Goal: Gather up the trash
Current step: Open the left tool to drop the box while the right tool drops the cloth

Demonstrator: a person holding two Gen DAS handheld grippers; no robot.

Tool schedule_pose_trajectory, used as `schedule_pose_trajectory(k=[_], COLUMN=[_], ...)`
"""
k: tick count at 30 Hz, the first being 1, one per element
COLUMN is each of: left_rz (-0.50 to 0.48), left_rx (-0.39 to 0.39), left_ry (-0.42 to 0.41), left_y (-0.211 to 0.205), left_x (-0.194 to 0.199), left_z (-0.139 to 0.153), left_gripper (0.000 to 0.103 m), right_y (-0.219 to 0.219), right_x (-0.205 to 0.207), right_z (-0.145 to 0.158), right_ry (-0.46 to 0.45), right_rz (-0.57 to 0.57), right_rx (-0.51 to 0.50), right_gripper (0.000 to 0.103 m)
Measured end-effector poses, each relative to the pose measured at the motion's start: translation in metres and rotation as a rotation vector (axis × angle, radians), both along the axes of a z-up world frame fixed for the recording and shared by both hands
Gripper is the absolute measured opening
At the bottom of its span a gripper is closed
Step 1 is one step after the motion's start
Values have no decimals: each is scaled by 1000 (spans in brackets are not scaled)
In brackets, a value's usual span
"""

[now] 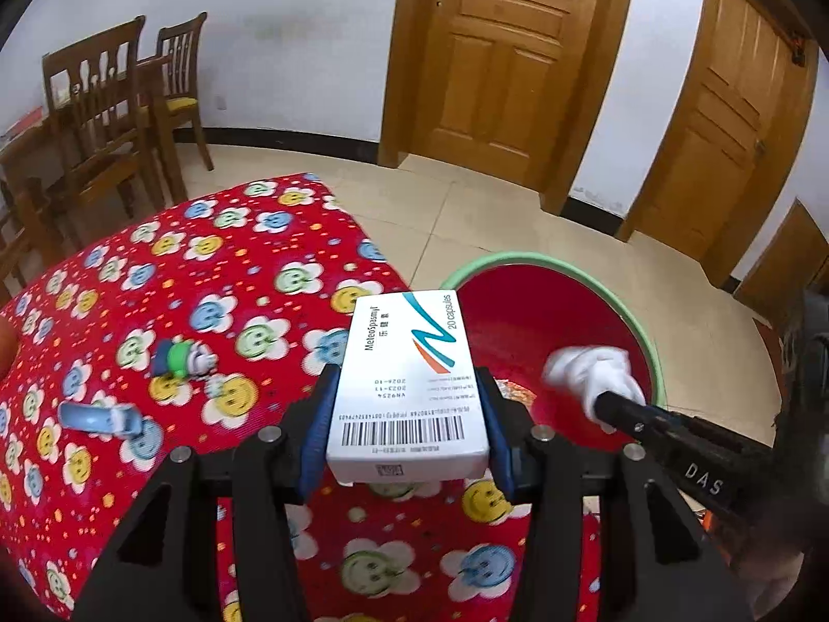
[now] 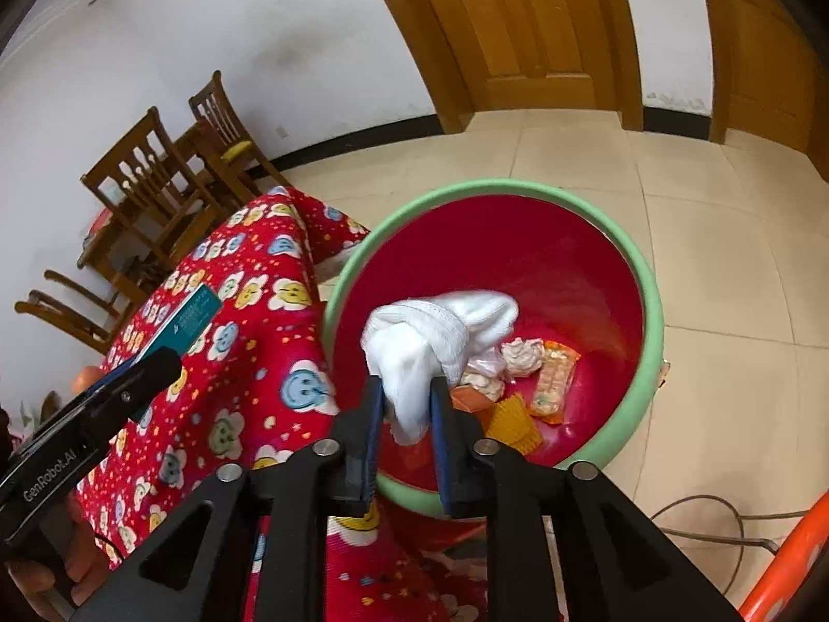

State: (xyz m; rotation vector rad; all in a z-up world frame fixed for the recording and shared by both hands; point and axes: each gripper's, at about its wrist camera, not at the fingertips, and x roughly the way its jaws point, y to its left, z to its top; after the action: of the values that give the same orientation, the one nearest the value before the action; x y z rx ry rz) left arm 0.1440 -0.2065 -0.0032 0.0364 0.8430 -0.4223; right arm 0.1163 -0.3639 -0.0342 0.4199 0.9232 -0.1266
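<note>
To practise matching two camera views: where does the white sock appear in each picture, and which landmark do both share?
Left wrist view: sock at right of centre, at the tip of the right gripper, over the basin.
Right wrist view: sock at centre, between the gripper's fingers.
Shared landmark: the green-rimmed red basin.

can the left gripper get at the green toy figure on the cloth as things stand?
Probably not yet. The left gripper is shut on the medicine box, so its jaws are full. The path to the green toy figure on the red cloth itself looks clear.
</note>
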Motion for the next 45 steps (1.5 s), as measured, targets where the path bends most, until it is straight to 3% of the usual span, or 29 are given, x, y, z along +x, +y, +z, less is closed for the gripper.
schedule_pose_trajectory(k=[7,27,30,45], left_rz=[-35,-122,-111,-24], left_rx=[11,14,6,-6], left_ry=[10,31,35,27], left_y=[-22,-74,-73,-33], left_x=[7,17,18,9], left_z=[-7,-23,-23,-9], left_gripper=[50,53,64,66], right_y=[-21,-57,-58,-40], right_x=[-5,-30,-32,-28], right_z=[-3,3,5,16], right_ry=[0,-44,-51,-80], right_rz=[-52,-179,-183,-135], right_rx=[22,30,33,32], right_gripper=[38,42,43,44])
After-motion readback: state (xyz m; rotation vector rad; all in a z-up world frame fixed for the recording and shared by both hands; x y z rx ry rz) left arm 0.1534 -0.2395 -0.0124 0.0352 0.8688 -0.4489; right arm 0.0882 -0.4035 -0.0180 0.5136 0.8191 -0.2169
